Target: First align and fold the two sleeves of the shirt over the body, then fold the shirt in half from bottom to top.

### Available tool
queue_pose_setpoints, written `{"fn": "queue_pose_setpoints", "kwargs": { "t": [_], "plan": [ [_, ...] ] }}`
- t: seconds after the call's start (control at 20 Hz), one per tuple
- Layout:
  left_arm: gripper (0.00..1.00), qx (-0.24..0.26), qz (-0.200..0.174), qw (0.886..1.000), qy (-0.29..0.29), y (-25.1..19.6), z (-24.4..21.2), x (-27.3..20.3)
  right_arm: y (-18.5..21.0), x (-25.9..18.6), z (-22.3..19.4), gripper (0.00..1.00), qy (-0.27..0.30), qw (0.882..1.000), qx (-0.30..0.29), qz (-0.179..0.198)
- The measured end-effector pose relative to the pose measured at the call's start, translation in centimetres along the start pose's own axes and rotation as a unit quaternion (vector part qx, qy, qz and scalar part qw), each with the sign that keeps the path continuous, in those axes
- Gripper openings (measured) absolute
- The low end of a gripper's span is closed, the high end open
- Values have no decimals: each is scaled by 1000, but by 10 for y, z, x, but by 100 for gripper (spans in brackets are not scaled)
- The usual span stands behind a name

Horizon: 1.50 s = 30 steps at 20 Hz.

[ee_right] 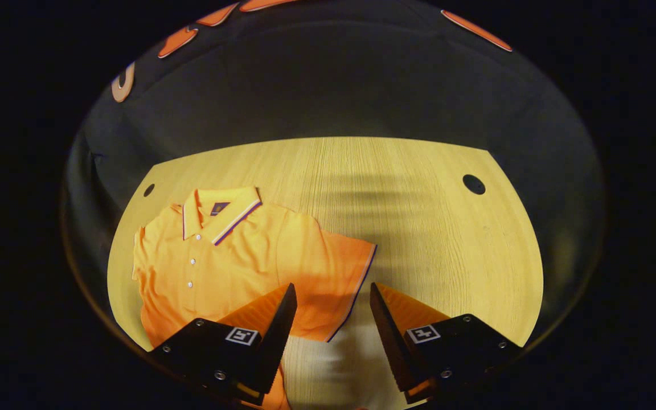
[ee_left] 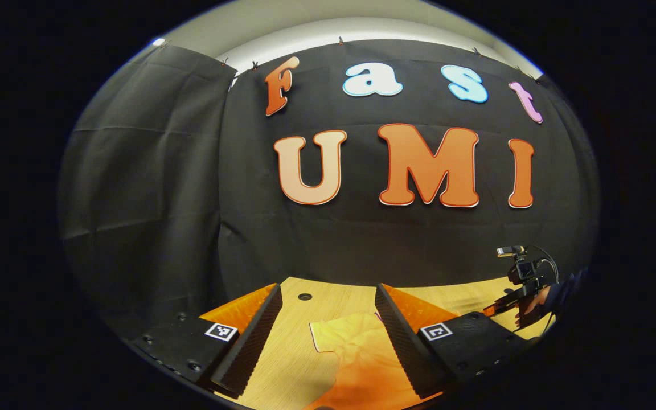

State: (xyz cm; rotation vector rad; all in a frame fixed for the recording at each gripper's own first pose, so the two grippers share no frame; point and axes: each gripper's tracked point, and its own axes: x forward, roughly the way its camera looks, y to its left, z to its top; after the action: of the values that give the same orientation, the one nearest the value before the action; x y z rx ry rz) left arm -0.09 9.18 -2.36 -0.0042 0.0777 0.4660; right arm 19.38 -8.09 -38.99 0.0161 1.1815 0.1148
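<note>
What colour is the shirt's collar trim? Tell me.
The shirt is orange; its collar edge carries white and dark purple stripes, clearest in the right gripper view.

Free: bare table [ee_right: 419, 193] right of and behind shirt [ee_right: 237, 256] | Obstacles: shirt, flat, on the table's left part | Booth wall just behind table's far edge

Left gripper [ee_left: 328, 330], right gripper [ee_right: 328, 324]: black bodies, screw heads, square black-white markers, ribbed wedge fingers; cable loop on far unit.
</note>
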Motion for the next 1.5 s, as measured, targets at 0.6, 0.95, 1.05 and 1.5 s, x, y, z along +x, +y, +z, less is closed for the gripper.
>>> {"fn": "queue_pose_setpoints", "kwargs": {
  "t": [0.6, 0.95, 1.05, 1.5],
  "plan": [
    [100, 8, 11, 1000, 21, -12, -7, 10, -4, 46, -24, 84, 148, 989, -21, 10],
    [100, 0, 9, 1000, 19, -20, -4, 0, 0, 55, -27, 14, 144, 989, -32, -5],
    [100, 3, 8, 1000, 15, -20, -3, -4, 8, 51, -22, 7, 148, 989, -3, 17],
    [100, -11, 24, 999, 29, -5, -16, -9, 59, 9, 25, 5, 91, 992, -34, 77]
  ]
}}
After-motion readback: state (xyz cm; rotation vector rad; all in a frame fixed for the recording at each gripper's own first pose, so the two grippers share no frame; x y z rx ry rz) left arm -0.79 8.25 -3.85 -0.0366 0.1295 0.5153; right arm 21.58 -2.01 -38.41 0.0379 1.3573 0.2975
